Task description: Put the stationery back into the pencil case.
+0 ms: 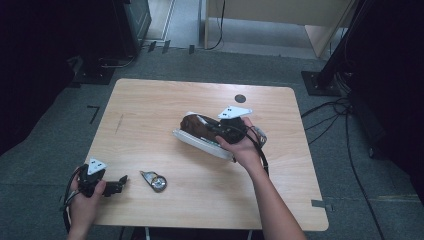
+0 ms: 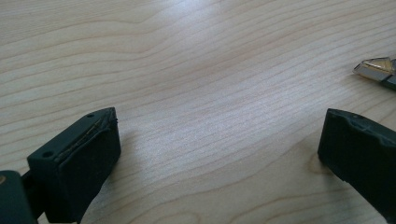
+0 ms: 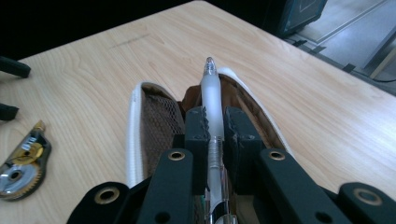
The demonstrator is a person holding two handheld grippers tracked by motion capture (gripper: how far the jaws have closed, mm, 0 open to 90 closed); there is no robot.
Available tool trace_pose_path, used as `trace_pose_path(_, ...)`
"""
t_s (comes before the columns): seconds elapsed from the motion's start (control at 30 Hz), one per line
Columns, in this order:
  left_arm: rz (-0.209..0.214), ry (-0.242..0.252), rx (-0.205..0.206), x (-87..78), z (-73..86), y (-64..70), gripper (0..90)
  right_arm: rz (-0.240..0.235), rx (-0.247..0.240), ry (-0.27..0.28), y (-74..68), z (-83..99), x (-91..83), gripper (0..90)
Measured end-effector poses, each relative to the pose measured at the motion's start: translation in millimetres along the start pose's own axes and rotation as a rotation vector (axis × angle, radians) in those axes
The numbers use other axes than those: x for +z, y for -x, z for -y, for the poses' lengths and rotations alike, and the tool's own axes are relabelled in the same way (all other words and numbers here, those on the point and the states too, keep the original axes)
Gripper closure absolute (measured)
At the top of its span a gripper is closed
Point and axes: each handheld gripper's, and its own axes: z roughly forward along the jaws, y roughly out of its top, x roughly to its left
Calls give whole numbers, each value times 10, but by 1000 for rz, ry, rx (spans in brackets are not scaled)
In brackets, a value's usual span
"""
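Observation:
A brown pencil case (image 1: 197, 131) with a white rim lies open at the middle of the table. My right gripper (image 1: 227, 131) hovers over it, shut on a translucent white pen (image 3: 212, 109) that points along the case's opening (image 3: 159, 123). My left gripper (image 1: 120, 184) rests at the table's front left, open, with nothing between its jaws (image 2: 219, 154). A correction tape dispenser (image 1: 155, 181) lies just to its right, and its tip (image 2: 378, 70) shows in the left gripper view.
A wooden table (image 1: 150, 100) with a small dark round mark (image 1: 240, 98) near its far edge. Black stands and cables (image 1: 345, 115) lie on the floor to the right; dark equipment (image 1: 120, 30) stands at the far left.

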Motion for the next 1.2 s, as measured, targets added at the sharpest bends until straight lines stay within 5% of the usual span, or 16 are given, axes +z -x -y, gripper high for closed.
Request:
trace_pose_path(0.37,0,0,0,0,0,0,0,-13,6,-73,161,155,342,803)
trace_pose_path(0.57,-1,-1,1,0,0,1,0,-22,35,-95,206,249,390,802)
trace_pose_path(1.2,-1,0,1,0,0,1,0,-19,18,-236,219,361,506,797)
